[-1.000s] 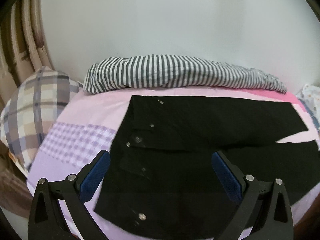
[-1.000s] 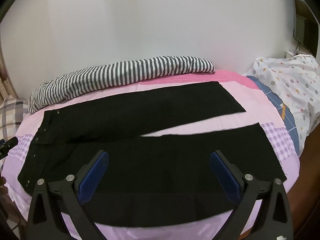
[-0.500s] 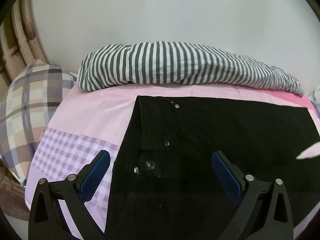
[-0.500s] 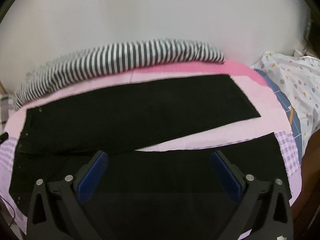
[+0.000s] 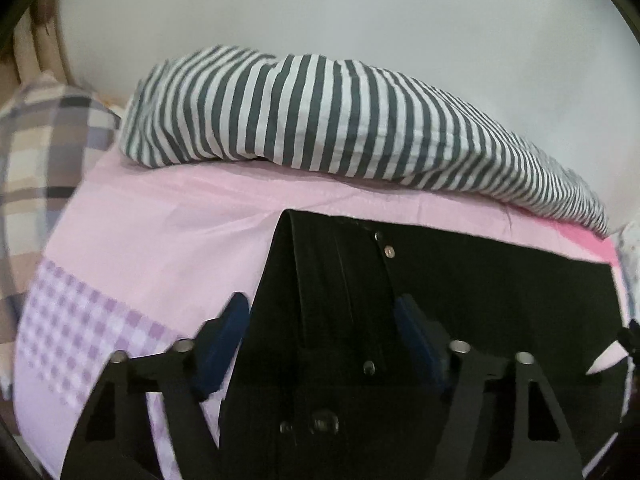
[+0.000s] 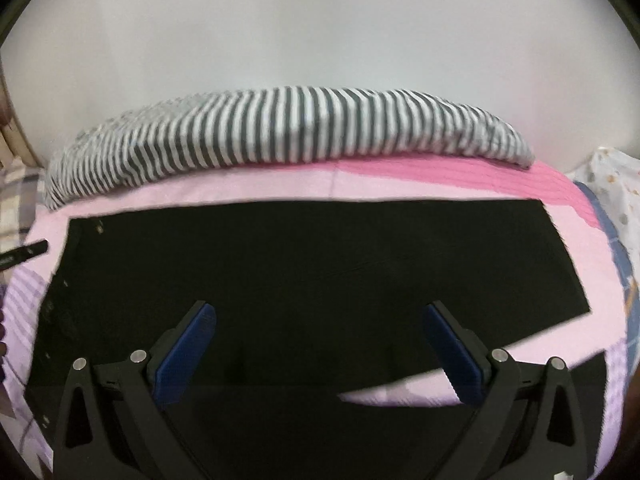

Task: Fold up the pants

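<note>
A: What do you have nearest to you on the left side?

B: Your left gripper (image 5: 320, 320) points down at the waistband end of the black pants (image 5: 480, 300). Its jaws are closing now. The waistband edge lies between the blue pads (image 5: 224, 336), but the pads do not press on it: one pad is over the pink and purple bedsheet (image 5: 160, 248), the other is over the black cloth.

A: And your right side?

B: Your right gripper (image 6: 320, 348) hangs over the legs of the pants (image 6: 320, 260). Its jaws stand wide apart, and nothing is clamped between them. Under the right pad (image 6: 452, 348) you see a thin strip of bedsheet (image 6: 576, 240) between the two legs.

A: Where do the pants lie?

B: They lie flat on the bed, the waistband to your left, the leg ends to your right. Small metal buttons (image 5: 388, 251) show near the waistband.

A: And further away?

B: Behind the pants a striped grey and white blanket (image 5: 320, 120) lies along the wall (image 5: 360, 8). A checked pillow (image 5: 36, 152) is at the far left, a dotted white cloth (image 6: 616, 188) at the far right.
</note>
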{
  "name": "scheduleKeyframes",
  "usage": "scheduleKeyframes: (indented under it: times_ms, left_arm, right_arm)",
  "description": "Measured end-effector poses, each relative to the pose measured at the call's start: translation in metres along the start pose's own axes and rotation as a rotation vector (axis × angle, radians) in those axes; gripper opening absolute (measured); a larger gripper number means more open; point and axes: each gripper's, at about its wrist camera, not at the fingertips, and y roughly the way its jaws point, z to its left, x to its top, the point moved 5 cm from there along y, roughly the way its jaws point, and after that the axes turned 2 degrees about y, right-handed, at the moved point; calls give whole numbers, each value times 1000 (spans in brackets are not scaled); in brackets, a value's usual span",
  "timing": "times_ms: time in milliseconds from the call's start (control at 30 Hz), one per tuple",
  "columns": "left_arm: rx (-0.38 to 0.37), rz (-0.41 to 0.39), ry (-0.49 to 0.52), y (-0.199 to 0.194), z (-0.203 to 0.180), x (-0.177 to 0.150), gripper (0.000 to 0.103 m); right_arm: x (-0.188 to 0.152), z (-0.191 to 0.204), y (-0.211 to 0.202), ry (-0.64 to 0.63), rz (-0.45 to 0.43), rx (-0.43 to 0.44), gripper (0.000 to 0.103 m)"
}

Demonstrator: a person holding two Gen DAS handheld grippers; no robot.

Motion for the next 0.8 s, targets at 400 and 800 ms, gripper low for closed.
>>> scheduleKeyframes:
  times_ms: [400,800]
  left_arm:
    - [-172,152,-118,64,22,25,45]
    - [-294,213,-157,97,14,45,20]
  right_arm:
    - [25,30,50,-6,21,78,102]
    - [30,33,76,-20,50,110,102]
